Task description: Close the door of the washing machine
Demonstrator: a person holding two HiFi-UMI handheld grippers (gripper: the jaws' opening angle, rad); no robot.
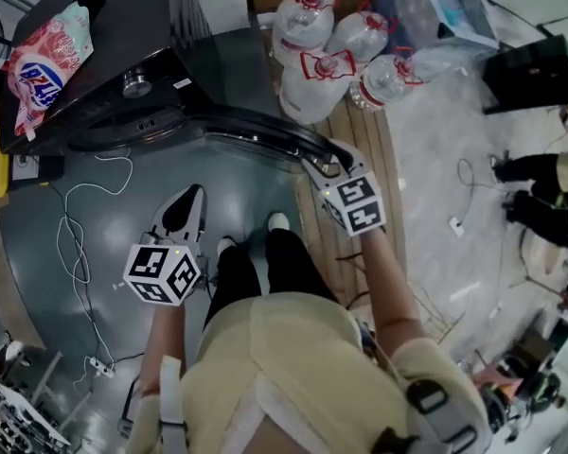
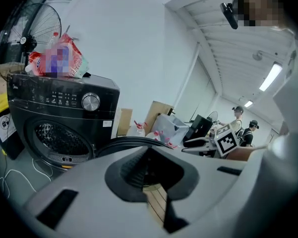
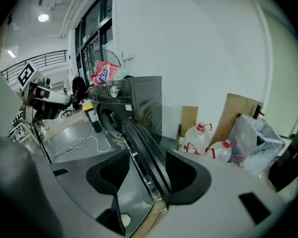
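Grey floor [image 1: 251,197], door [image 3: 136,148] within right hand-held gripper [image 3: 148,180]

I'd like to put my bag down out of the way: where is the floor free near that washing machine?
Free: the grey floor before the washing machine, between the white cable and the open door. Crowded: water jugs pack the floor beyond the door, and a detergent bag lies on the machine's top.
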